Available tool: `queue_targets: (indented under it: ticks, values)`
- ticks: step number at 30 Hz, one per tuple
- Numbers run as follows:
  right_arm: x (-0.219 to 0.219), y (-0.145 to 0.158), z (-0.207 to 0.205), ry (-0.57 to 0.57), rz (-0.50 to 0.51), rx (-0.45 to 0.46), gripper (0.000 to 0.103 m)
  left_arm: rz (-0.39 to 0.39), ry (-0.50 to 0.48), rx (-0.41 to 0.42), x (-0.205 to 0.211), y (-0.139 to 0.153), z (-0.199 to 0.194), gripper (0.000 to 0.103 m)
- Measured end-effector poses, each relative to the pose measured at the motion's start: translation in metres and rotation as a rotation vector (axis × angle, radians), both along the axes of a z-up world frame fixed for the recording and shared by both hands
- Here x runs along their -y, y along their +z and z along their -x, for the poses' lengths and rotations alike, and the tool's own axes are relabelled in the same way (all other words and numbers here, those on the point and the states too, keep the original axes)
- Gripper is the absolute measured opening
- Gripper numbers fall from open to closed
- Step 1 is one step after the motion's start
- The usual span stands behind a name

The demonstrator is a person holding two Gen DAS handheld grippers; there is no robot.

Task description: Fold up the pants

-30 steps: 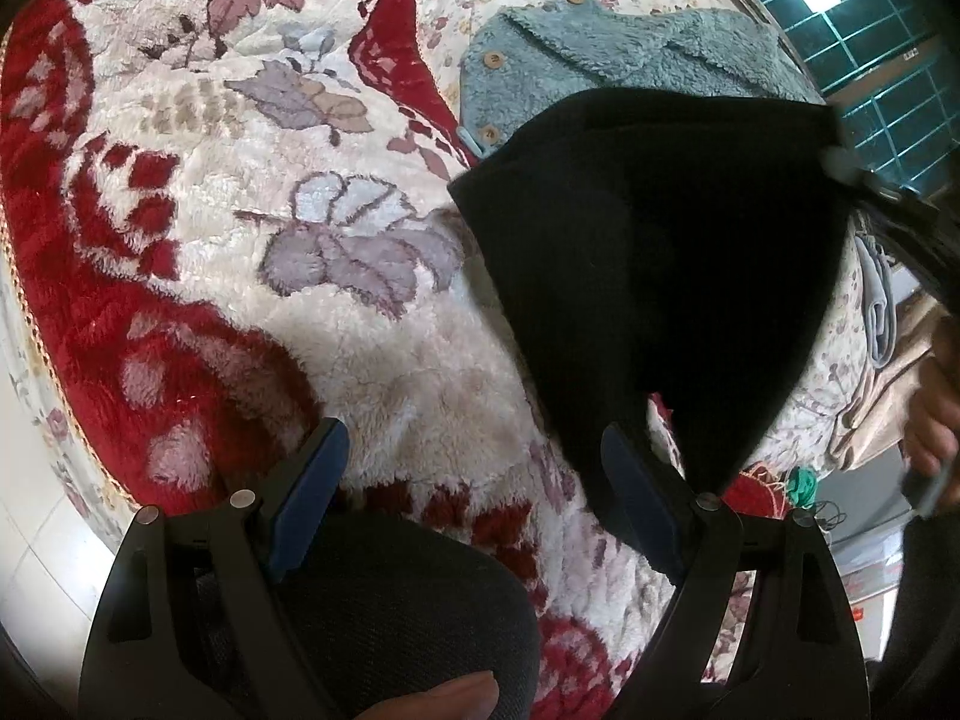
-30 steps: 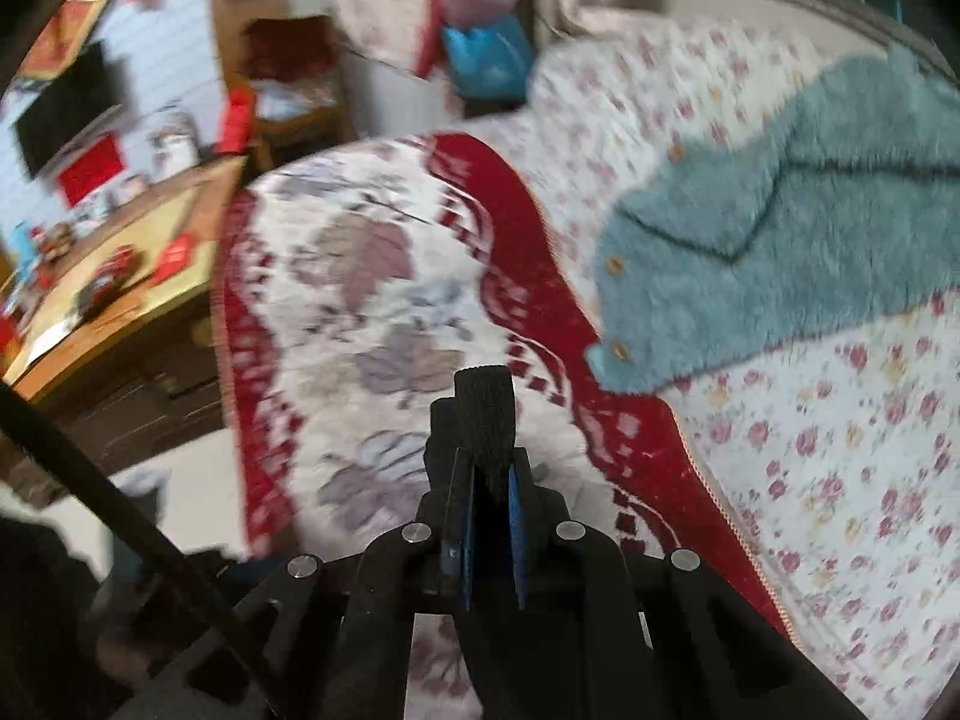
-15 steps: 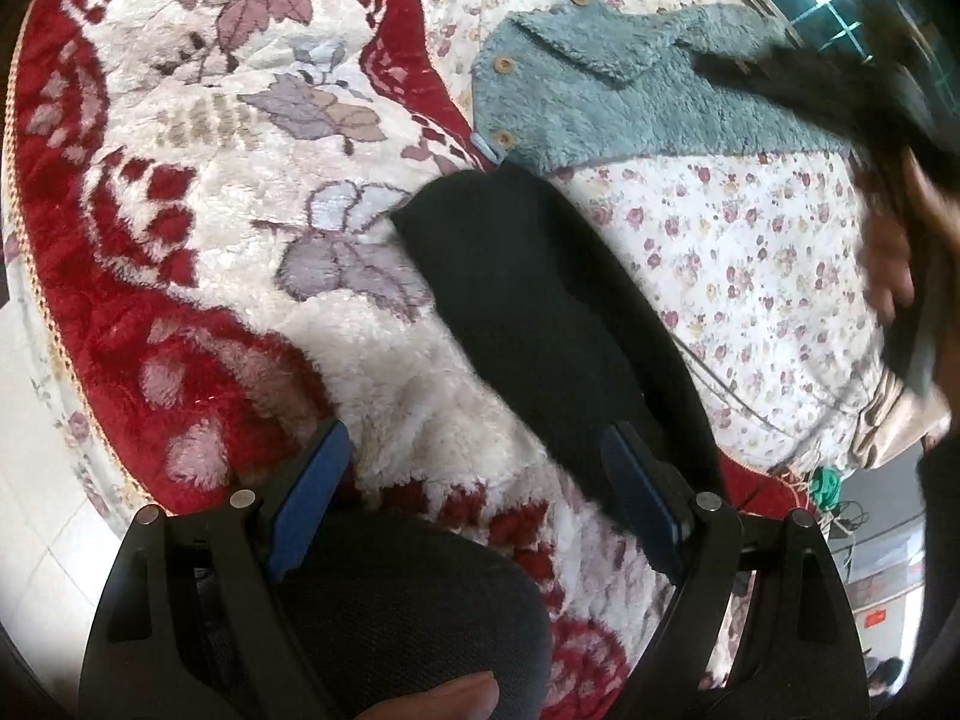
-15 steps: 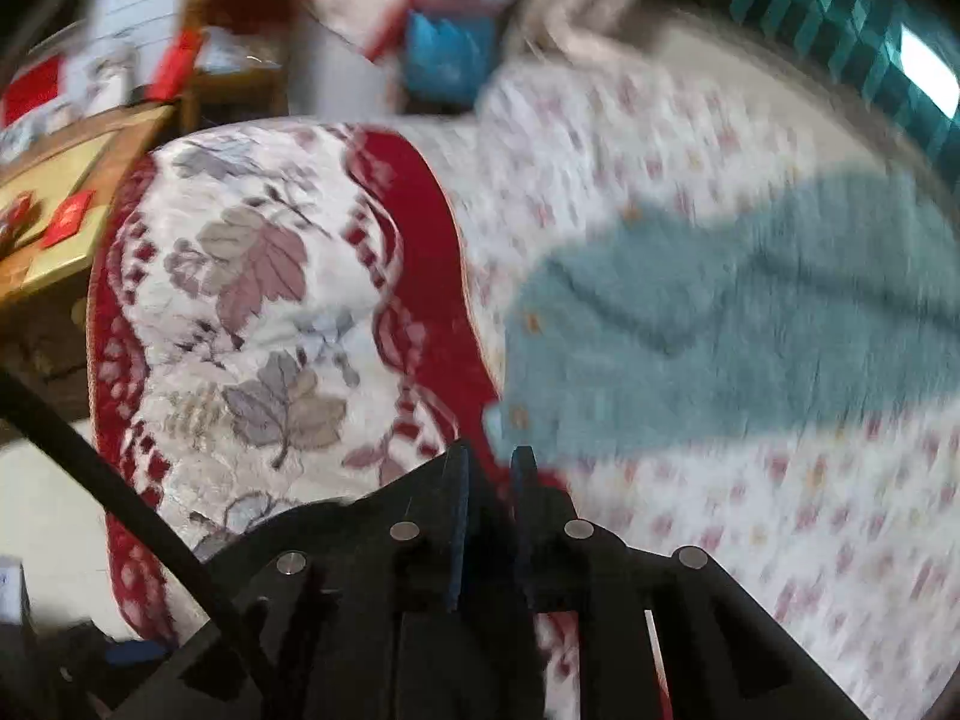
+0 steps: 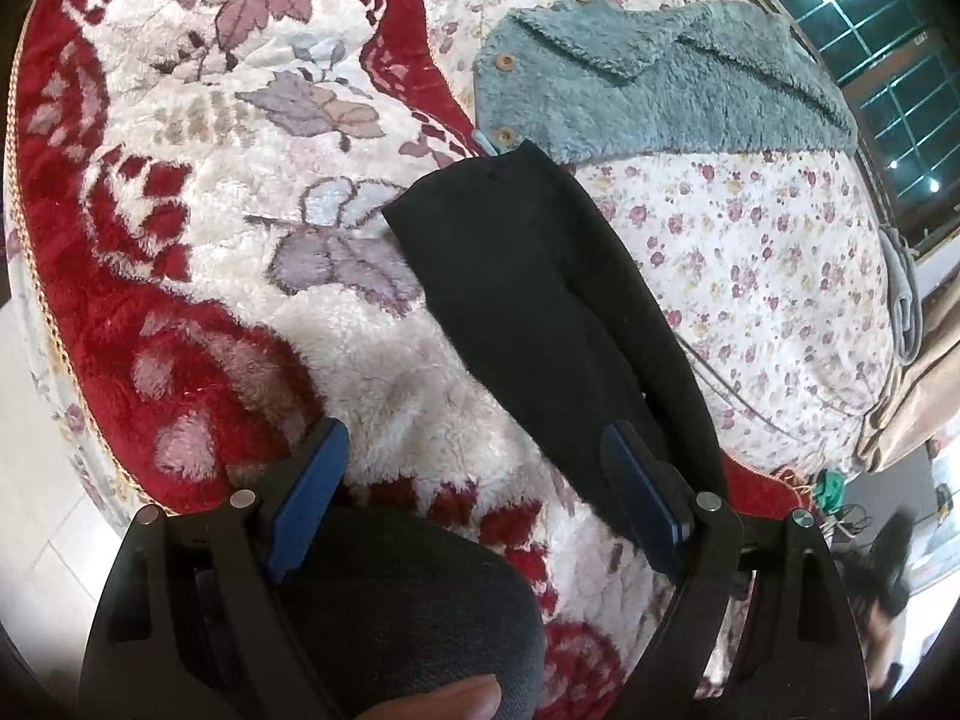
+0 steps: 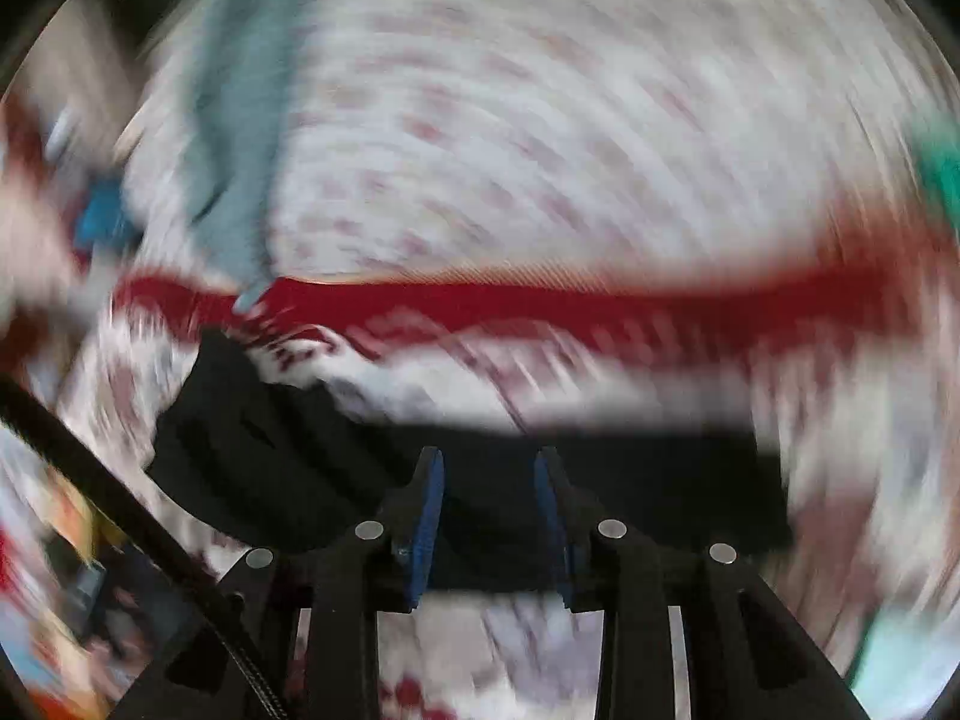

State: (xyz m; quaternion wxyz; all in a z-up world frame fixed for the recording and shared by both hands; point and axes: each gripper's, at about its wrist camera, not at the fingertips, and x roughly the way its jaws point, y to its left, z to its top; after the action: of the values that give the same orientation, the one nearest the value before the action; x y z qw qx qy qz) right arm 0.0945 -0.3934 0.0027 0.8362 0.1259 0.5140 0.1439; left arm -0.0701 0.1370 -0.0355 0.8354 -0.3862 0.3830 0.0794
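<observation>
The black pants (image 5: 540, 300) lie as a long narrow strip on the bed, from the middle of the left wrist frame down to its lower right, partly on the red-and-white plush blanket (image 5: 180, 240) and partly on the floral sheet (image 5: 780, 270). Upper end is touching the teal fleece jacket (image 5: 630, 90).

Left gripper (image 5: 480, 498): fingers wide apart, nothing between, pants edge just beside its right finger.

Right gripper (image 6: 489, 516): frame very blurred, but fingers are narrow and opening now; the black cloth is seen behind the gap and no pad seems to press it.

Handling, I judge: fabric is soft, light, w/o stiffness, so it will sag and drag on the fluffy blanket. Better to pinch both layers at the corners of one end, e.g. upper end near the jacket, and lift before folding over.
</observation>
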Motion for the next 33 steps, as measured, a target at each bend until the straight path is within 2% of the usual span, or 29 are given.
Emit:
queue_targets:
  ticks: [3,6,8,12,19,22,24,25,26,28,30,33]
  values:
    - [0.03,-0.04,0.018,-0.005,-0.212,-0.072,0.03,-0.025,0.001,-0.011,0.003,0.001,-0.001,0.086]
    - [0.055,-0.067,0.018,-0.148,-0.392,-0.103,0.031,-0.04,-0.001,-0.02,0.005,0.001,-0.002,0.086]
    - [0.074,-0.08,0.012,-0.256,-0.464,-0.114,0.031,-0.049,0.001,-0.022,0.005,0.002,-0.001,0.086]
    - [0.109,-0.093,0.011,-0.457,-0.44,-0.101,0.031,-0.049,0.002,-0.023,0.005,0.001,-0.002,0.086]
    - [0.128,-0.112,0.001,-0.548,-0.469,-0.108,0.031,-0.052,-0.002,-0.026,0.005,0.001,-0.002,0.086]
    - [0.134,-0.123,-0.005,-0.546,-0.533,-0.097,0.031,-0.054,-0.002,-0.026,0.005,0.001,-0.002,0.086]
    - [0.134,-0.124,-0.006,-0.493,-0.556,-0.084,0.03,-0.055,-0.003,-0.027,0.005,0.001,-0.002,0.086]
    - [0.129,-0.12,-0.008,-0.471,-0.515,-0.078,0.018,-0.055,-0.004,-0.028,0.005,0.001,-0.001,0.086]
    - [0.126,-0.113,-0.009,-0.467,-0.45,-0.057,0.013,-0.056,-0.003,-0.028,0.005,0.001,-0.002,0.086]
    - [0.12,-0.106,-0.014,-0.425,-0.412,-0.051,0.006,-0.059,-0.003,-0.029,0.005,0.001,-0.002,0.086]
    - [0.118,-0.096,-0.022,-0.412,-0.383,-0.037,0.005,-0.066,-0.003,-0.034,0.006,0.001,-0.002,0.086]
    - [0.133,-0.082,-0.04,-0.464,-0.473,-0.002,0.005,-0.081,-0.003,-0.044,0.007,0.001,-0.004,0.086]
